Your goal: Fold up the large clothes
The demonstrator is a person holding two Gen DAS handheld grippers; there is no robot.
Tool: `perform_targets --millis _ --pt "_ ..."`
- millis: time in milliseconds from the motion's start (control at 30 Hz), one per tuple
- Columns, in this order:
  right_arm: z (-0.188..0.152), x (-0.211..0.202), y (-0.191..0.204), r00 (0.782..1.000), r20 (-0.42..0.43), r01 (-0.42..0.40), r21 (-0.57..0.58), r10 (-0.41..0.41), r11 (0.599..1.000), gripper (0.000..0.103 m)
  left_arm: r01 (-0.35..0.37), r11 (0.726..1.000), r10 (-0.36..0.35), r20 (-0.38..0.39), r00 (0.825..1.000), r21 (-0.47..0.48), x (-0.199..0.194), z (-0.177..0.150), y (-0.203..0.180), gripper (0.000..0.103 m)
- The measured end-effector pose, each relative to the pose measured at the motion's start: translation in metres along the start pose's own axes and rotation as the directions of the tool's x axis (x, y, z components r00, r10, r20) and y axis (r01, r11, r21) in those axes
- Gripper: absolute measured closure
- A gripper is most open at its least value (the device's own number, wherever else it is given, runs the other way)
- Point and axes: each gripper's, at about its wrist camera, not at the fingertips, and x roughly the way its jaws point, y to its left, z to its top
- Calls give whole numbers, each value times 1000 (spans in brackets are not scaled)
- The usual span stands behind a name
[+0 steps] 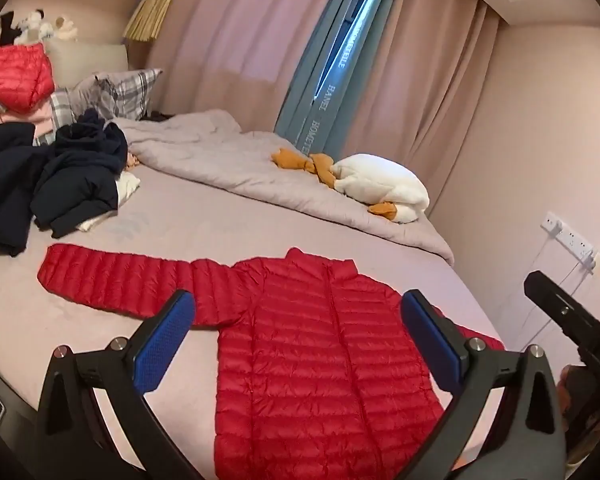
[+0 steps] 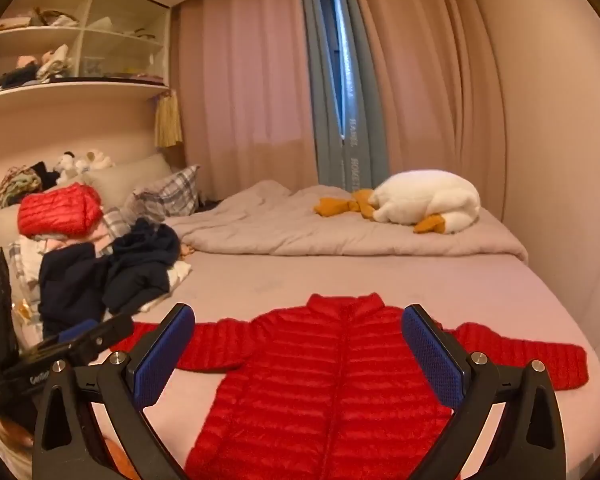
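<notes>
Red down jacket [image 1: 324, 344] lies flat, front up, on the bed [image 1: 228, 236] with both sleeves spread; folding looks not yet begun. Left gripper [image 1: 296, 344] and right gripper [image 2: 300, 356] hover above it, jaws spread wide, holding nothing. Likely next: drop to a sleeve cuff, pinch it, and bring the sleeve across the chest.

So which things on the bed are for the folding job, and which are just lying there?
For the job:
red puffer jacket, spread flat, sleeves out
left gripper, open
right gripper, open

Just lying about:
white goose plush
dark navy clothes heap
folded red jacket on the pile
plaid pillow
grey duvet
</notes>
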Motion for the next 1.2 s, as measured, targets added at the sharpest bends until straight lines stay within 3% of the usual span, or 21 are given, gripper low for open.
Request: perform_targets --millis 400,667,1200 --pt "-7 25 13 997 -72 -42 -9 41 999 0 -19 1000 21 -70 997 25 23 -11 4 0" --pt "-8 30 -9 993 -116 9 33 -6 999 0 -37 996 43 -78 996 76 34 -13 -1 0" --pt "-17 49 -30 981 -182 79 54 -68 995 0 -58 998 64 -181 981 39 68 -27 -6 0"
